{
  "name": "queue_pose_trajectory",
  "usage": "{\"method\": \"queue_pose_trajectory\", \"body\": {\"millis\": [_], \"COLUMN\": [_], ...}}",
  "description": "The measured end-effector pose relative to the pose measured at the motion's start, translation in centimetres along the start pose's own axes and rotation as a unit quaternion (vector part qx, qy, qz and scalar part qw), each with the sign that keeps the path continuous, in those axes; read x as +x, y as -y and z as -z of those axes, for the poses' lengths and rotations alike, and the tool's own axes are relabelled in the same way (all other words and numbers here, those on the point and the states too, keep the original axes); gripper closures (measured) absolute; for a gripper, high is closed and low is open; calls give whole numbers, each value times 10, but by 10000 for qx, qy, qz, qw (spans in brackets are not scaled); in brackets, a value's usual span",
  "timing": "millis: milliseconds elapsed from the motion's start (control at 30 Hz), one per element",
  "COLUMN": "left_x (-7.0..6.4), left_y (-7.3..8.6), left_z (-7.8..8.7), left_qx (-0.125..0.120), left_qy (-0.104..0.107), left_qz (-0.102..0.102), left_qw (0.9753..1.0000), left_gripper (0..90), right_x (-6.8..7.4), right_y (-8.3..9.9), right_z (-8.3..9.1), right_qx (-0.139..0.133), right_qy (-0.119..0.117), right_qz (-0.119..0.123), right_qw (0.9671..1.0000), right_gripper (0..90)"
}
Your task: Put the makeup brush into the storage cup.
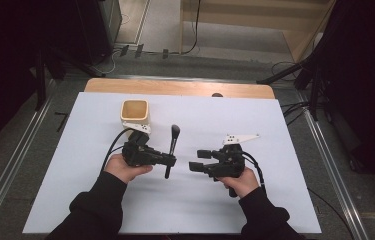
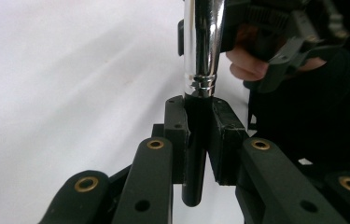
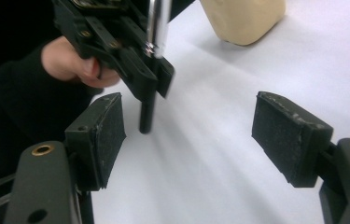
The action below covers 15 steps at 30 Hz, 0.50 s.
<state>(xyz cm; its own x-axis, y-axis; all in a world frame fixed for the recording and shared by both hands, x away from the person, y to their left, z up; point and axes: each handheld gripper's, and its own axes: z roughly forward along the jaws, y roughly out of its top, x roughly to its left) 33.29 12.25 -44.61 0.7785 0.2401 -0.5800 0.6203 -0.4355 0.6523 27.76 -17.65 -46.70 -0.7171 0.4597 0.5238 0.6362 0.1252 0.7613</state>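
The brush (image 1: 171, 150) is held by the left gripper (image 1: 171, 160), above the white sheet (image 1: 275, 200) near the table centre. It has a black handle at the low end, a shiny metal ferrule in the middle and a dark head at the far end, pointing away from the person and approx. upright in the left gripper view (image 2: 202, 46). In that view the jaws are closed on the black handle, just under the metal part; the handle end sticks out below the pads (image 2: 177, 130). I cannot tell if the handle tip touches the sheet.

The right gripper (image 1: 198, 161) is just beside it, to the right, jaws wide apart with nothing between. In the right gripper view its two pads (image 3: 107, 130) stand well apart, and the brush (image 3: 151, 70) with the left gripper (image 3: 151, 77) is seen beyond them, closer to the left pad, not touching.

Behind the left hand (image 1: 125, 167) stands a cream cup (image 1: 135, 114) w/ square opening, upright, near the back-left of the sheet. Its inside looks tan; no contents are visible from the high view. In the right gripper view the cup's (image 3: 242, 18) lower part is at the top edge.

The table's wooden edge (image 1: 175, 87) shows beyond the sheet.
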Motion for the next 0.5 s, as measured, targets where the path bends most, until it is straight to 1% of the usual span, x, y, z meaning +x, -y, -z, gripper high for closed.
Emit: {"method": "queue_pose_trajectory", "body": {"millis": [33, 67, 100, 233, 367, 400, 433, 467, 500], "left_x": [0, -4, -6, -6, -6, -5, -5, -5, -3], "left_y": [0, 0, 0, 1, 2, 3, 3, 4, 6], "left_z": [0, 2, 2, 6, 10, 12, 12, 13, 14], "left_qx": [0, -23, -19, 3, 0, 36, 36, 46, 56], "left_qy": [0, -1, 6, -30, -83, -96, -96, -167, -214], "left_qz": [0, -25, -30, -24, -37, -24, -24, -27, 13], "left_qw": [10000, 10000, 10000, 10000, 10000, 9999, 9999, 9998, 9998], "left_gripper": [800, 800, 800, 800, 800, 800, 799, 799, 799], "right_x": [0, 0, -1, -2, -3, -3, -3, -2, -2], "right_y": [0, 1, 1, 2, 3, 4, 4, 5, 6], "right_z": [0, 1, 2, 5, 7, 7, 7, 7, 8], "right_qx": [0, 15, 71, 165, 240, 279, 279, 317, 420], "right_qy": [0, 68, 112, 257, 270, 316, 316, 359, 419], "right_qz": [0, 69, 112, 258, 320, 389, 389, 427, 484], "right_qw": [10000, 10000, 9998, 9992, 9988, 9984, 9984, 9979, 9971], "right_gripper": [267, 267, 267, 267, 267, 266, 266, 265, 263]}}
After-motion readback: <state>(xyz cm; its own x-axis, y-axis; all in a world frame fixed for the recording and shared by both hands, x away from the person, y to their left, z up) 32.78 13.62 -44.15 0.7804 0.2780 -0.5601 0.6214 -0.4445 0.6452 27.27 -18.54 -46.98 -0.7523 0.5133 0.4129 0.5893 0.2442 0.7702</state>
